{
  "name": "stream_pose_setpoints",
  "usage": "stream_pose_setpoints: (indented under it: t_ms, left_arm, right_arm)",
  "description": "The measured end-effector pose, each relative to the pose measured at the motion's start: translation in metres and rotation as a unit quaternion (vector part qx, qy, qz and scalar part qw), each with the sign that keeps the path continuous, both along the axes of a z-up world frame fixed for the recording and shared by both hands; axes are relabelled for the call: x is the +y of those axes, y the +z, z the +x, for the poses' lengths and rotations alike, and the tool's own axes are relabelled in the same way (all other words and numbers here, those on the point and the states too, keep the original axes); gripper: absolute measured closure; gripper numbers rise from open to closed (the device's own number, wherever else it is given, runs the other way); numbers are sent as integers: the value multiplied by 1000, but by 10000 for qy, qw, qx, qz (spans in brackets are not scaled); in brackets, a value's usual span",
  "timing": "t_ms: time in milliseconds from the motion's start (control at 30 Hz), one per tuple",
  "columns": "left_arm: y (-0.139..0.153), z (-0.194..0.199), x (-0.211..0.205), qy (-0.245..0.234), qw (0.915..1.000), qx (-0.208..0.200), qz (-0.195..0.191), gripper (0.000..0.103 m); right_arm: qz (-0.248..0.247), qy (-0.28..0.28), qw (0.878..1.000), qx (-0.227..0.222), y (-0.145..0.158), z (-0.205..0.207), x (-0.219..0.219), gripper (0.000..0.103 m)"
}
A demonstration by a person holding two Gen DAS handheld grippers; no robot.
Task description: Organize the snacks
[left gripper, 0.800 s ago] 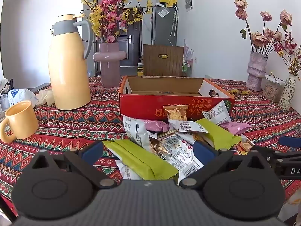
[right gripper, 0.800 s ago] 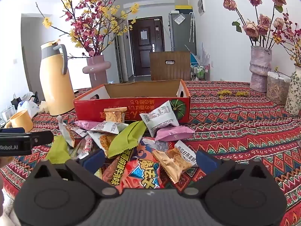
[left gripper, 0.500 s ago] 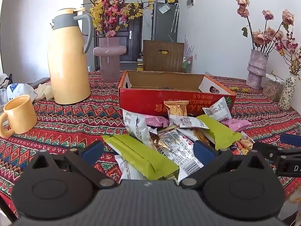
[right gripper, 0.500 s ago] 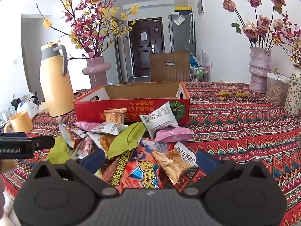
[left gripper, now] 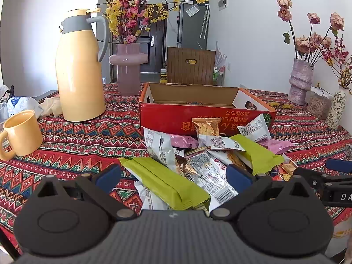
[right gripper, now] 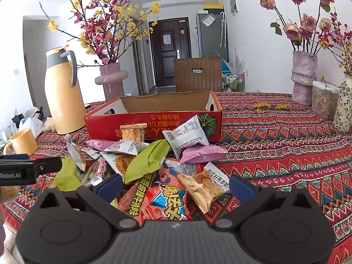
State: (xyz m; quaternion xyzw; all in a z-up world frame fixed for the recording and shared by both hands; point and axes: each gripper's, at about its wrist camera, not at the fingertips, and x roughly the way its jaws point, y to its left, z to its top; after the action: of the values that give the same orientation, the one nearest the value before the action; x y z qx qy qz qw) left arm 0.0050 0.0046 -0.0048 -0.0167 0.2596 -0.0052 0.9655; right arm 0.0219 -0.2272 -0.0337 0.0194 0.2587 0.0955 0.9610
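A heap of snack packets lies on the patterned tablecloth in front of an open red cardboard box. In the left wrist view a long green packet and a white printed packet lie between the wide-apart fingers of my left gripper, which is open and holds nothing. In the right wrist view a red-orange bag and a tan biscuit packet lie below my right gripper, also open and holding nothing. Each gripper shows at the edge of the other's view.
A yellow thermos jug and a yellow mug stand at the left, with a pink vase of blossoms behind. Vases of dried roses and a clear jar stand at the right.
The left gripper has risen or tilted slightly, so the snack heap and box sit a little lower in its view. The right gripper's view is almost unchanged.
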Motion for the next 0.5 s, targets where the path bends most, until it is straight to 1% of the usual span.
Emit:
stream_pose_setpoints:
  t_ms: [500]
  left_arm:
    - [-1,1,1,-9,10000,-27,-14,0]
  right_arm:
    - [27,-28,10000,21,-2,6,-2,0]
